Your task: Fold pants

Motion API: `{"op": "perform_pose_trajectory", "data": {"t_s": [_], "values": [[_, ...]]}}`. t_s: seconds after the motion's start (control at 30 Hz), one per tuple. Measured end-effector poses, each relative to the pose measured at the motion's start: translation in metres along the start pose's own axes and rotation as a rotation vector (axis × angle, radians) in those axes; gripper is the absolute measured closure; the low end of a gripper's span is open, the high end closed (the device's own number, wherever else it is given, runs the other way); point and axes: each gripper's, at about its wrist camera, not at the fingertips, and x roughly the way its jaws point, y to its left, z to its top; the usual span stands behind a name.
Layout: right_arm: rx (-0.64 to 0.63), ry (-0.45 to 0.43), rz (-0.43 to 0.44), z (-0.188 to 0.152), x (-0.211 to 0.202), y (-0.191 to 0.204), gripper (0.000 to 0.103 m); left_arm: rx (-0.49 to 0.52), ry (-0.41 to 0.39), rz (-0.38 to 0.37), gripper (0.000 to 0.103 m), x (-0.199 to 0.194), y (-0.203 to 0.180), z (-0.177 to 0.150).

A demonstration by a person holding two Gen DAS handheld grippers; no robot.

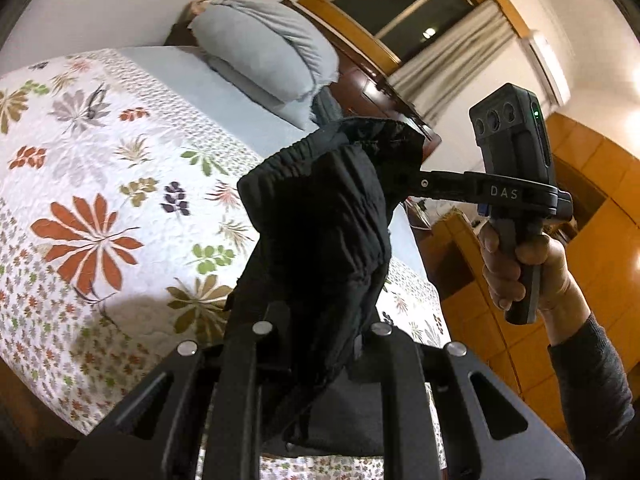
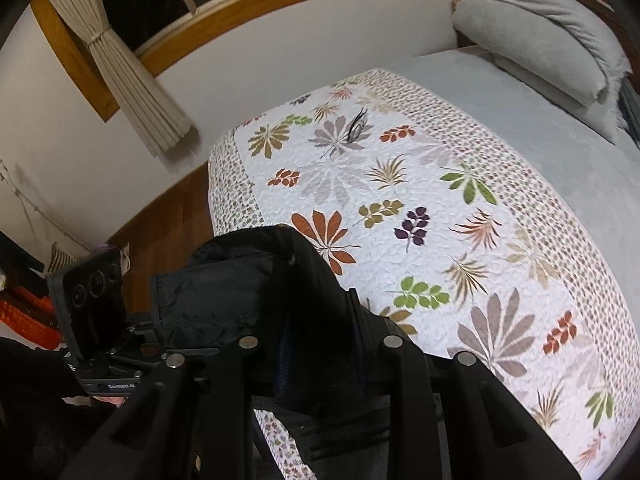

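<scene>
L gripper (image 1: 316, 320) & R gripper (image 2: 320, 340) jaws both pinching black pants (image 1: 320, 220), held above bed (image 1: 120, 160).

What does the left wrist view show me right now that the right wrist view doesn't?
Only the left wrist view shows the person's right hand around the handle of the right gripper, and the elastic waistband of the black pants. Only the right wrist view shows the left gripper from outside and the tied curtain. Both show the pants clamped and lifted above the floral quilt and the grey pillow.
</scene>
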Motion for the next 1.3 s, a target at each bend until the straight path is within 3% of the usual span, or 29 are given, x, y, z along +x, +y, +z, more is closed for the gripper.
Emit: {"op": "perform_pose_trajectory", "data": {"t_s": [0.5,1.3], "values": [[0.099,-0.136,0.011,-0.089,-0.069,-0.046,0.078,0.182,0.064,0.000,0.089,0.028,-0.080,-0.031],[0.213,-0.266,0.049,-0.215,-0.100,-0.110,0.078,0.538,0.124,0.109,0.089,0.086,-0.175,-0.122]]}}
